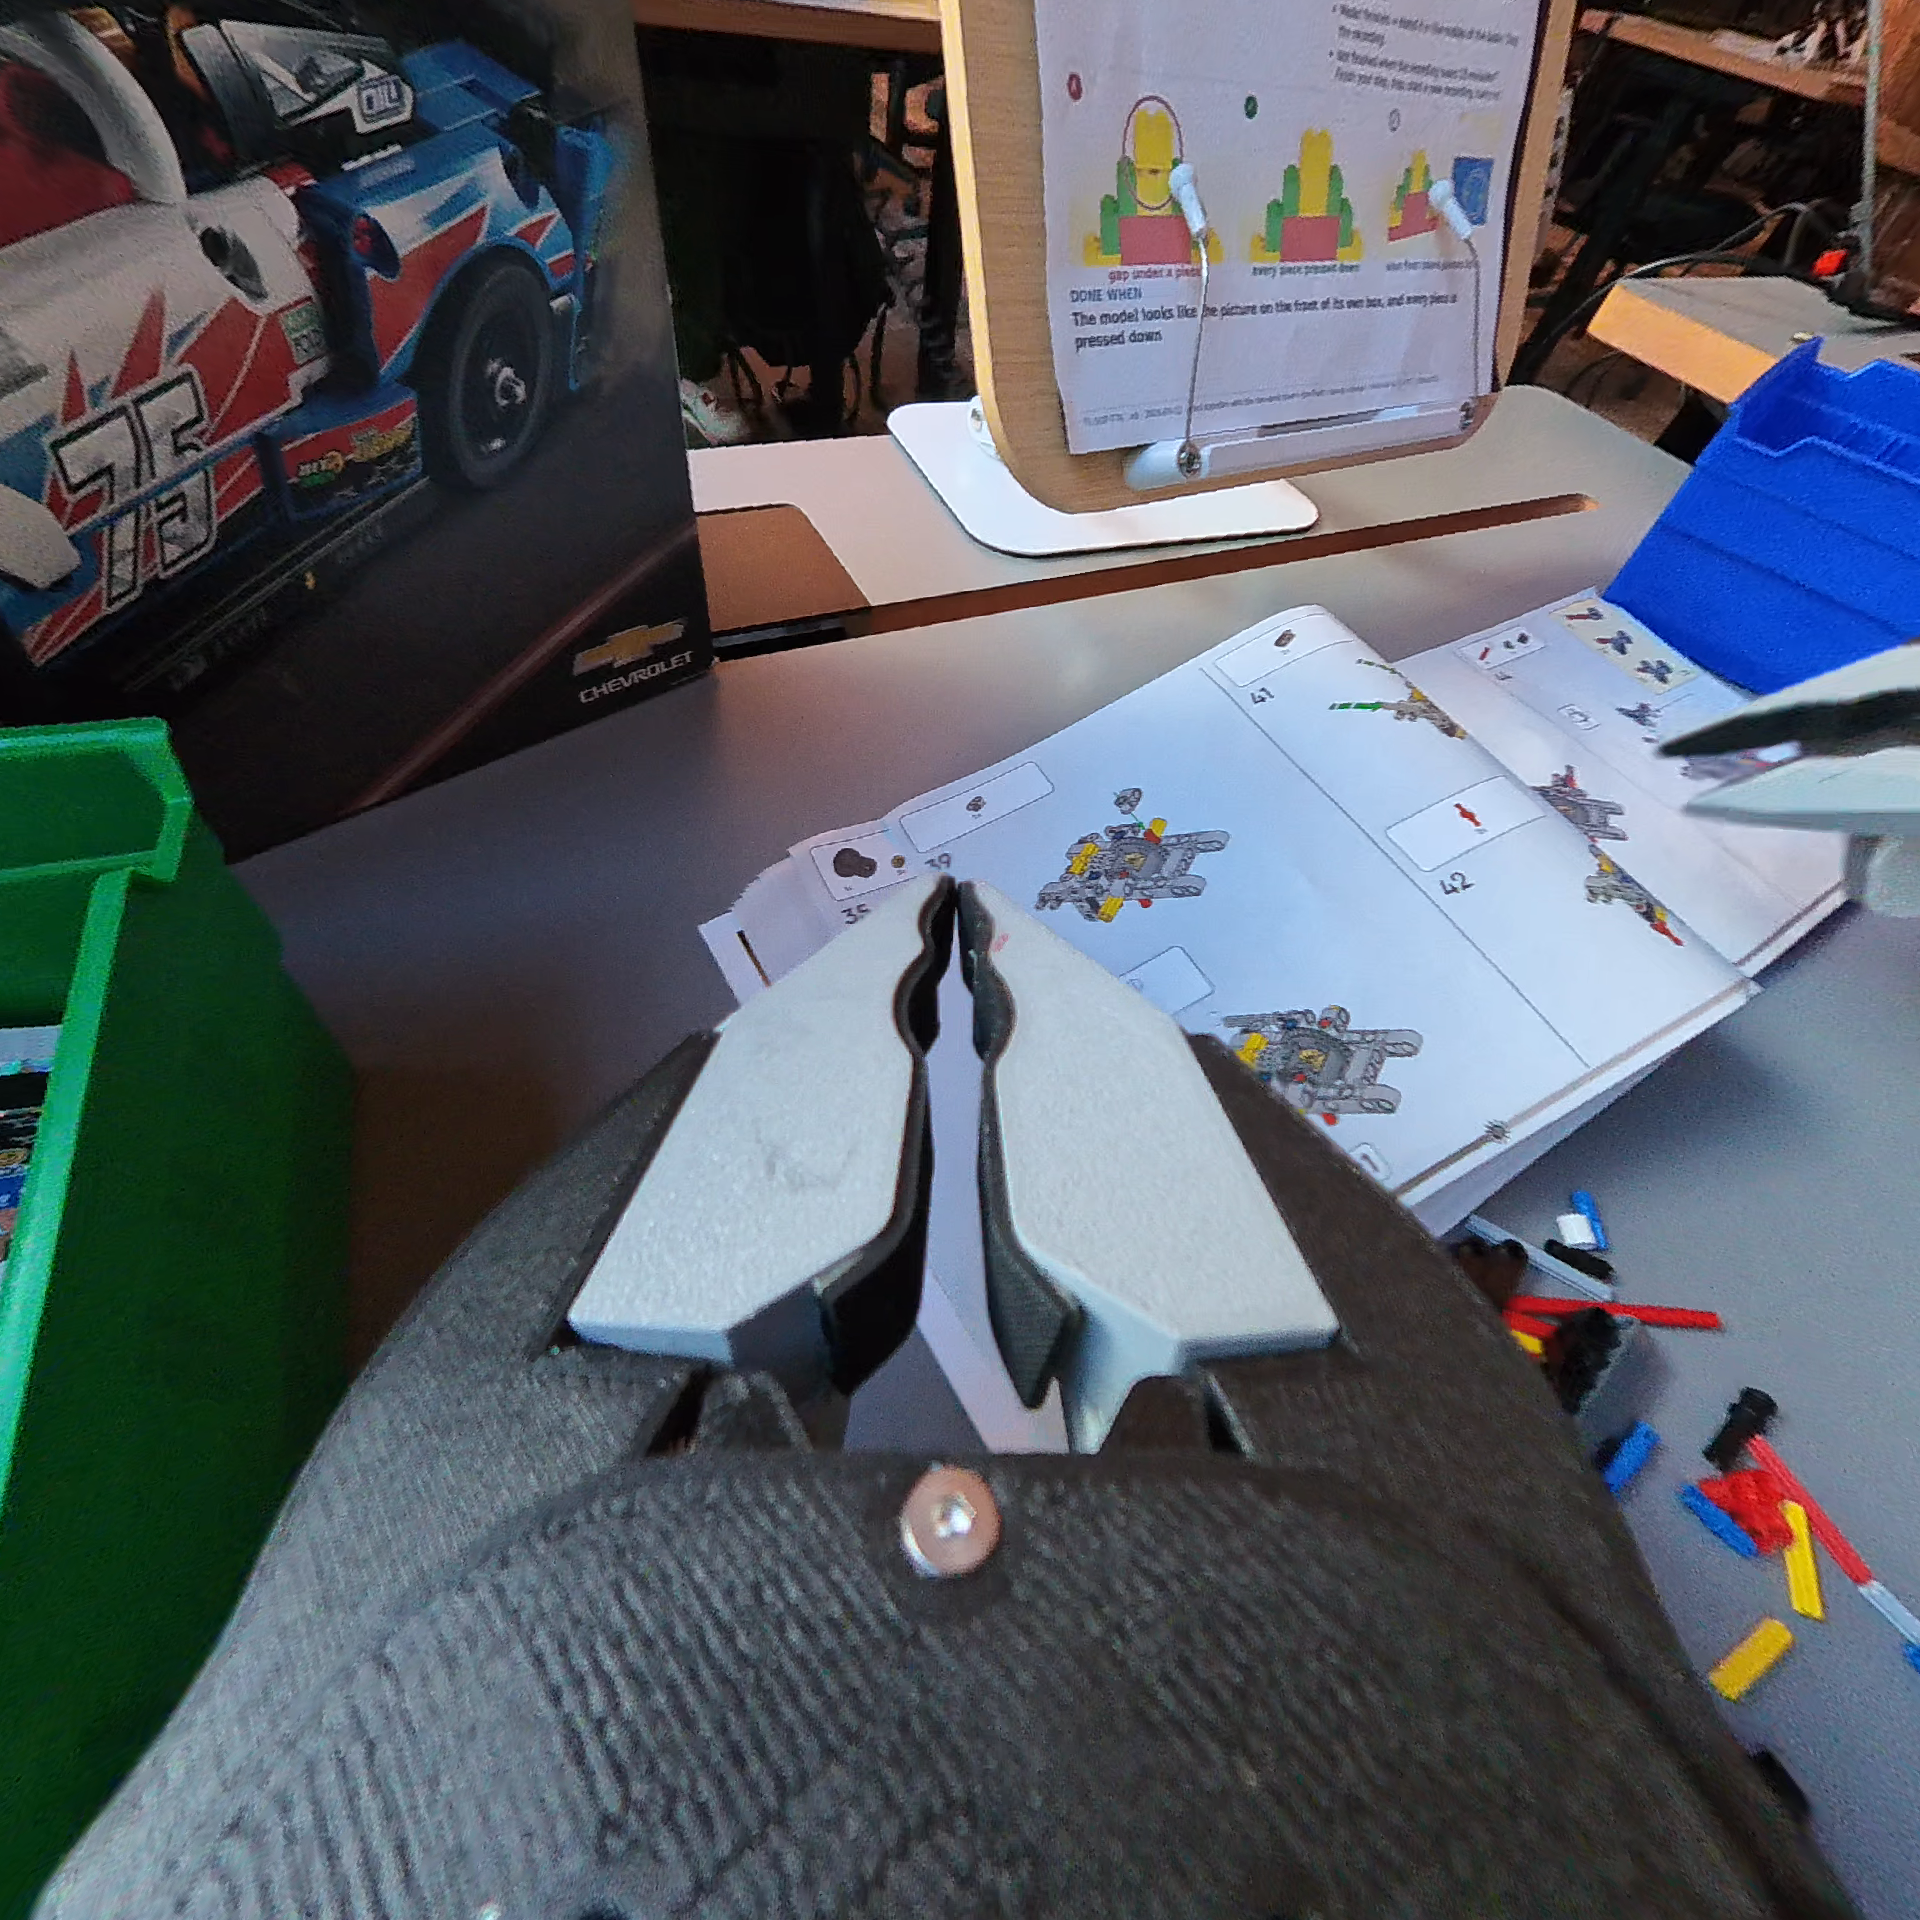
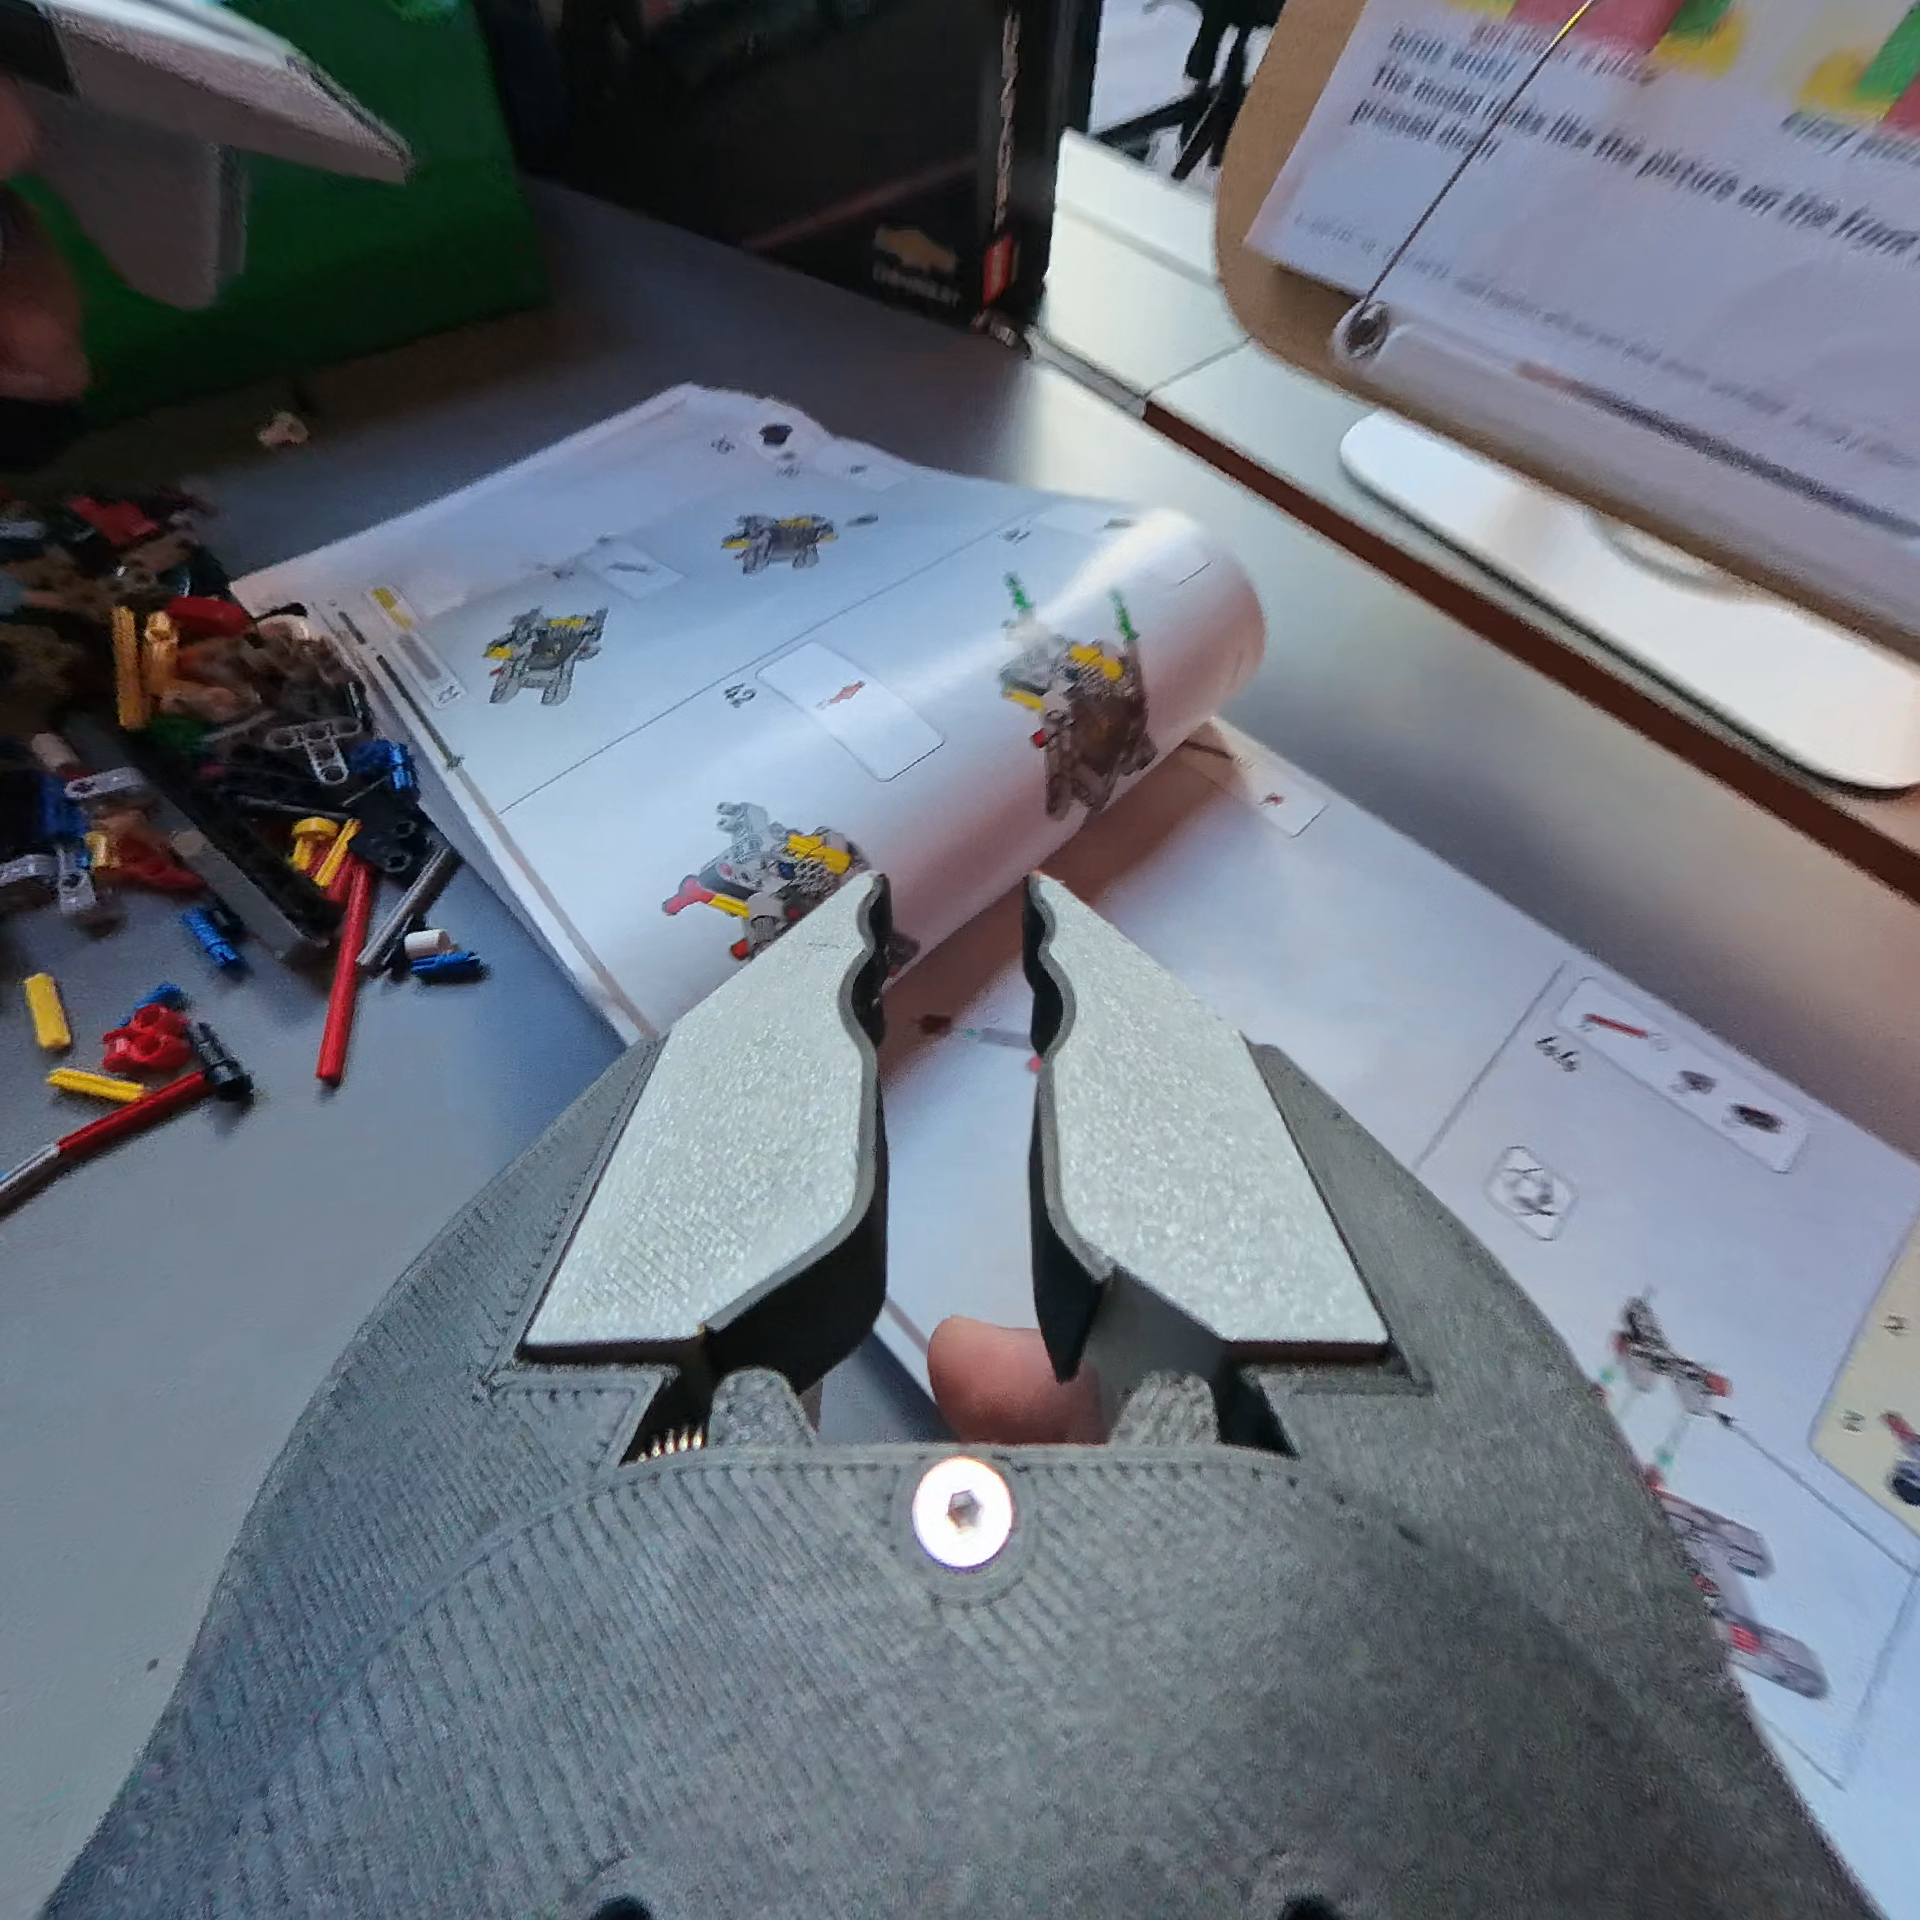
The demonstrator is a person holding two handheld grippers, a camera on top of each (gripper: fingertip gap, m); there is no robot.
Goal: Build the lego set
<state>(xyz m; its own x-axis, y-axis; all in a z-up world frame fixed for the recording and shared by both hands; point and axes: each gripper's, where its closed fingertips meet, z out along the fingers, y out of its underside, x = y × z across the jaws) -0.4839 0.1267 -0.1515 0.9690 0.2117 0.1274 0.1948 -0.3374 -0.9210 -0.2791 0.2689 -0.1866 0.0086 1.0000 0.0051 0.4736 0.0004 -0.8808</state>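
Note:
An open instruction booklet [image 2: 727,675] lies on the grey table [image 2: 260,1299]. One of its pages [image 2: 1039,727] stands curled up over the spread. My right gripper [image 2: 956,904] is open just above the booklet. Its left fingertip [image 2: 873,914] is at the curled page's lower edge, and nothing is pressed between the pads. It also shows in the left wrist view [image 1: 1787,758] over the booklet's [image 1: 1299,883] right half. My left gripper [image 1: 956,894] is shut with nothing visible between its pads. It hovers over the booklet's near left corner and shows raised in the right wrist view [image 2: 208,104].
A heap of small loose building pieces [image 2: 208,748] lies left of the booklet, also in the left wrist view [image 1: 1714,1486]. A green bin [image 1: 104,1039], a box with a car picture [image 1: 312,364], a blue bin [image 1: 1787,520] and a wooden stand with a sheet [image 1: 1247,260] ring the table.

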